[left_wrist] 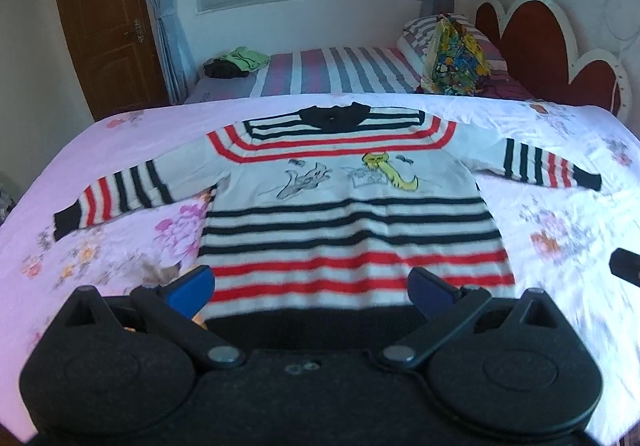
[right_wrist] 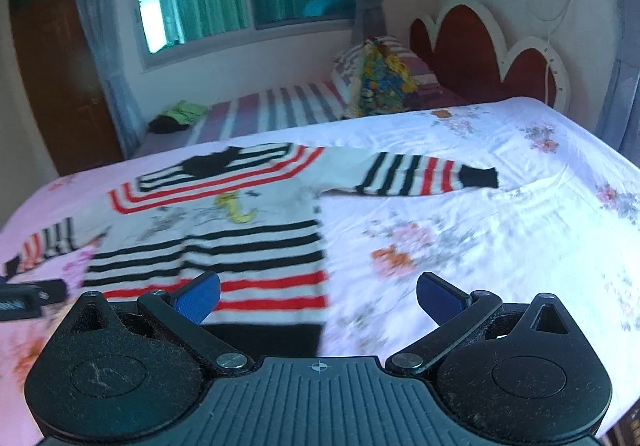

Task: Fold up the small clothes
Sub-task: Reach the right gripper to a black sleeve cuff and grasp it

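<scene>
The left gripper (left_wrist: 310,288) hangs with its jaws spread wide and nothing between them, its blue pads (left_wrist: 191,286) poised over the black hem of a child's striped sweater (left_wrist: 352,221). The right gripper (right_wrist: 318,296) is likewise splayed and empty, sitting above the sweater's right-hand bottom corner, one pad over the red stripes and the other over bare floral bedsheet (right_wrist: 500,230).

The sweater lies flat and face up on that sheet, cartoon print showing, both sleeves stretched out sideways. Its long axis from hem to neck runs straight away from the grippers, with the black collar (left_wrist: 332,117) pointing toward the striped bed (left_wrist: 340,69) beyond and the hem nearest the grippers. The sleeve line crosses that axis, cuffs out to either side.

Folding looks not yet begun: the garment is laid out and no edge is turned over. The next move probably calls for each gripper to close on cloth, perhaps a sleeve cuff or a hem corner, and carry it inward across the body.
</scene>
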Tool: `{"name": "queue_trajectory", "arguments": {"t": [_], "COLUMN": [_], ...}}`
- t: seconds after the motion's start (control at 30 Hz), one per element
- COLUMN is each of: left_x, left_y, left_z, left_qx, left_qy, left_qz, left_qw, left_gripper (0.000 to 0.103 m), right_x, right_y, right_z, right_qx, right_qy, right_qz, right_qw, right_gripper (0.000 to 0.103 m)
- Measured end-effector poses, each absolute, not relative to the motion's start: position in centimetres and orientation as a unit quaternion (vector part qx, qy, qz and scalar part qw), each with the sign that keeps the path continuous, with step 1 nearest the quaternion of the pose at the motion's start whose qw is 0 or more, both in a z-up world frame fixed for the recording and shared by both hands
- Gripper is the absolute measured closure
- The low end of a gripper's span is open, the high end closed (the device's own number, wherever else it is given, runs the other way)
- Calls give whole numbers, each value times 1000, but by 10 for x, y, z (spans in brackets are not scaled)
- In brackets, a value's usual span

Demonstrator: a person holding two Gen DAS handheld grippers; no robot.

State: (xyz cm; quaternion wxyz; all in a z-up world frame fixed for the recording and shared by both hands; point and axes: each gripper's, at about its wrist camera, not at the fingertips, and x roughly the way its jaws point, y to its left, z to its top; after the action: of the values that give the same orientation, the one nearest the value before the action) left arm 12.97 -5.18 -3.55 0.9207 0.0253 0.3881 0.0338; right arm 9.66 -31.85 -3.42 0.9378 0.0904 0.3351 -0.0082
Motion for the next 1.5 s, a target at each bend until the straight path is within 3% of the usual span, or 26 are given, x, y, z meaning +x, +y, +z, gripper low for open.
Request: {"name": "queue_trajectory", "arguments": {"t": [0.57,0.97,1.2,1.23,1.27,1.3,1.5], "left_x": [273,326,345,347,349,350,358], "left_y": [-101,-110,-106,-105,-104,-104,-100], "left_z": [-98,-127,-137,-138,-138,-139,-141], "left_qx": [22,44,40,39,39,41,40], "left_qy": [428,446,458,458,458,457,459], "left_qz": [51,79,96,99,101,103,112], "left_qw": [902,891,883,882,882,883,881], "left_gripper": [4,5,12,12,12,12,11], "right_x": [266,342,368,371,374,377,379], "right_y": [-448,-530,-558,-561,-565,-568,-580], "right_z": [-113,-173,-198,-201,-204,-209,-217], "right_qx": [122,206,246,250,255,262,295], "right_qy": [352,370,371,372,376,385,374], "right_qz": [-55,-104,-127,-131,-130,-131,-127], "right_qw": [926,900,886,884,881,875,870], "right_gripper": [0,1,1,8,43,70,70]}}
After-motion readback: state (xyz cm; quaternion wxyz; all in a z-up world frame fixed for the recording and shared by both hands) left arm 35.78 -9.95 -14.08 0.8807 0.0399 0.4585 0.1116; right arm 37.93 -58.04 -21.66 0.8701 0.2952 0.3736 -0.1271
